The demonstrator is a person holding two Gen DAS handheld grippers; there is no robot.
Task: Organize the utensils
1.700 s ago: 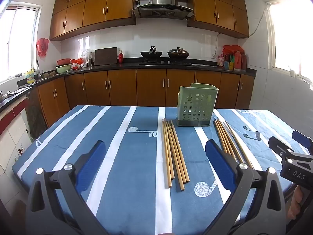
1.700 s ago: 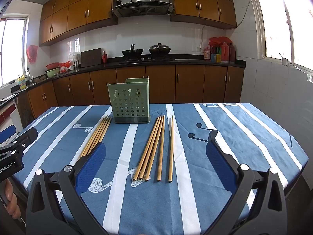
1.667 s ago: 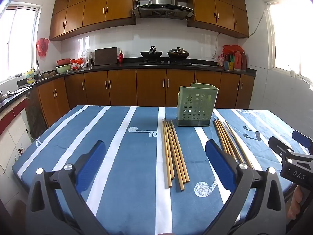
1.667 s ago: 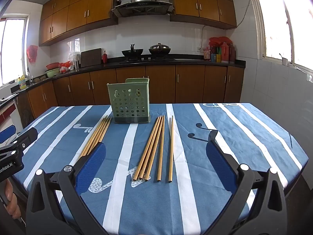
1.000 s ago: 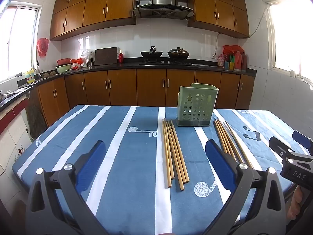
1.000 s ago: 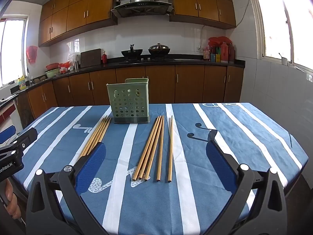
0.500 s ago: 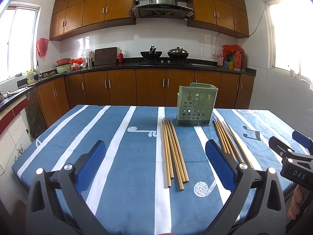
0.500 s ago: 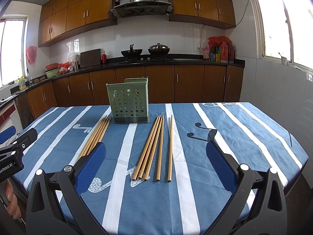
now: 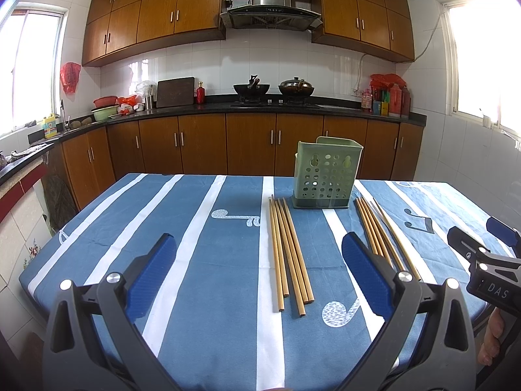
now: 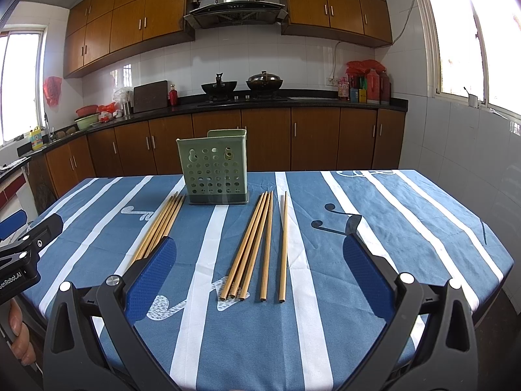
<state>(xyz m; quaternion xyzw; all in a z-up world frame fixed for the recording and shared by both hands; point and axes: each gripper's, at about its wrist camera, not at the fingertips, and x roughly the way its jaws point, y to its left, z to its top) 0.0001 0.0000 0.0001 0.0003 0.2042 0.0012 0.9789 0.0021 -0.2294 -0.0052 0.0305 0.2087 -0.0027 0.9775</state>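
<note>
A green perforated utensil holder (image 9: 327, 176) (image 10: 215, 169) stands upright at the far middle of the table. Two bundles of wooden chopsticks lie flat in front of it. The left bundle (image 9: 289, 251) (image 10: 159, 228) lies ahead of my left gripper (image 9: 259, 257), which is open and empty near the table's front edge. The right bundle (image 9: 381, 231) (image 10: 254, 244) lies ahead of my right gripper (image 10: 259, 254), also open and empty. One chopstick (image 10: 284, 244) lies a little apart on the right of that bundle. Each gripper shows at the edge of the other's view.
The table wears a blue cloth with white stripes and music notes (image 9: 162, 228) (image 10: 407, 221). Behind it runs a kitchen counter with wooden cabinets (image 9: 250, 143), a stove with two pans and bottles. A hand (image 9: 491, 339) holds the right gripper's handle.
Both views have shifted very slightly; the grippers stay open and the chopsticks and holder have not moved.
</note>
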